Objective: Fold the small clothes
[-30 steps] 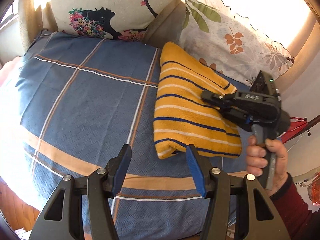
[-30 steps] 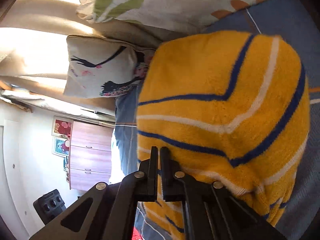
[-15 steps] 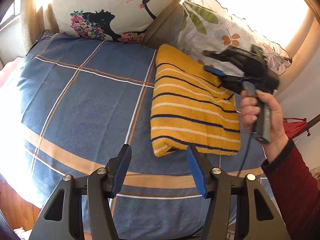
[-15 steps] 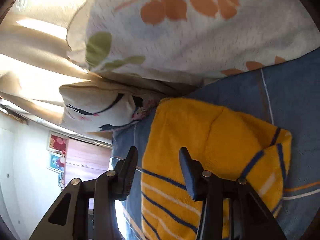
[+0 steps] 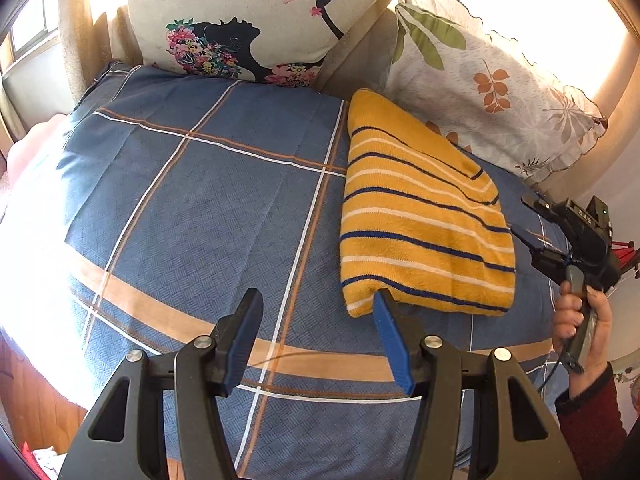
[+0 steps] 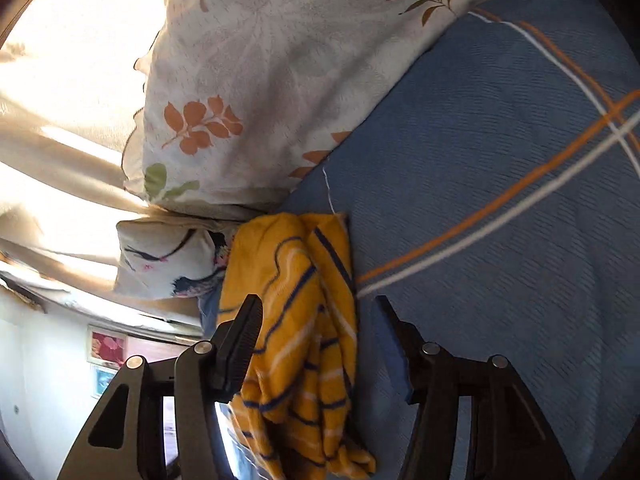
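Two tools spread, empty; folded striped garment on blue plaid bedcover, pillows behind.

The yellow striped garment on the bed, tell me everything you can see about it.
The yellow striped garment is a soft, fuzzy knit, mustard yellow with thin navy and white stripes. It lies folded into a thick, roughly rectangular bundle on the blue plaid bedcover, its far end near the leaf-print pillow. Stacked layers show along one edge in the right wrist view. Neither open gripper holds it.
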`<state>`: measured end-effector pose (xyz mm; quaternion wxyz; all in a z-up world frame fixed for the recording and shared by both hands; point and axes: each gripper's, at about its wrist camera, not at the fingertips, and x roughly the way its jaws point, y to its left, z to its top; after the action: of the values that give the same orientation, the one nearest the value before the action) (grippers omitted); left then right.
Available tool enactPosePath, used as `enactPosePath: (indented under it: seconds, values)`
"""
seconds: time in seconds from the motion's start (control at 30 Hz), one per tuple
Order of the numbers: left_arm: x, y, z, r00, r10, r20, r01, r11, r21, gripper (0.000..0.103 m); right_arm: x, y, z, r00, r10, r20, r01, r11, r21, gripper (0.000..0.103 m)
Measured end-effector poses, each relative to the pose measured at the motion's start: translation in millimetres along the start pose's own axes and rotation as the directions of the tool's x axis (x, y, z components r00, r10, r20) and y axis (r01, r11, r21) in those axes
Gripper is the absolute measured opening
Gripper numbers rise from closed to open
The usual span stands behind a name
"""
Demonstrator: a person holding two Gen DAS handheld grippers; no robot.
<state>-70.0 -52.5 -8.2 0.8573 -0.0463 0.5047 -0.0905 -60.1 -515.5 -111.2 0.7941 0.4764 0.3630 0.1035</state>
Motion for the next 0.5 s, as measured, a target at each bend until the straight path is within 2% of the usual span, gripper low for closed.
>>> enactPosePath:
  seconds: [0.1, 0.2, 0.27, 0.37, 0.5]
  values:
    - [6.0, -6.5, -2.7, 1.000, -0.002, -0.015, 0.003, 1.000, 0.024, 0.056, -13.4, 4.1, -30.1, 0.993, -0.122, -0.005, 0.121, 0.990, -0.077, 0.061]
    - [13.0, -14.1, -4.4, 0.999, -0.022, -0.036, 0.024, 0.998, 0.056, 0.056, -22.9, 11.8, -60.8, 0.978, -0.207, -0.007, 0.204, 0.970, -0.134, 0.062]
    - [16.6, -18.5, -2.1, 0.999, -0.029, -0.036, 0.032, 0.996, 0.084, 0.056, -32.1, 20.4, -80.5, 0.960, -0.279, 0.021, 0.278, 0.942, -0.187, 0.064]
    - [19.6, -21.9, 3.0, 0.999, -0.038, -0.037, 0.042, 0.992, 0.119, 0.056, -35.6, 35.5, -105.4, 0.921, -0.387, 0.046, 0.386, 0.888, -0.250, 0.065]
    - [20.7, -18.5, 6.7, 0.998, -0.054, -0.042, 0.060, 0.987, 0.151, 0.056, -36.0, 41.9, -124.7, 0.908, -0.418, 0.031, 0.413, 0.881, -0.232, 0.066]
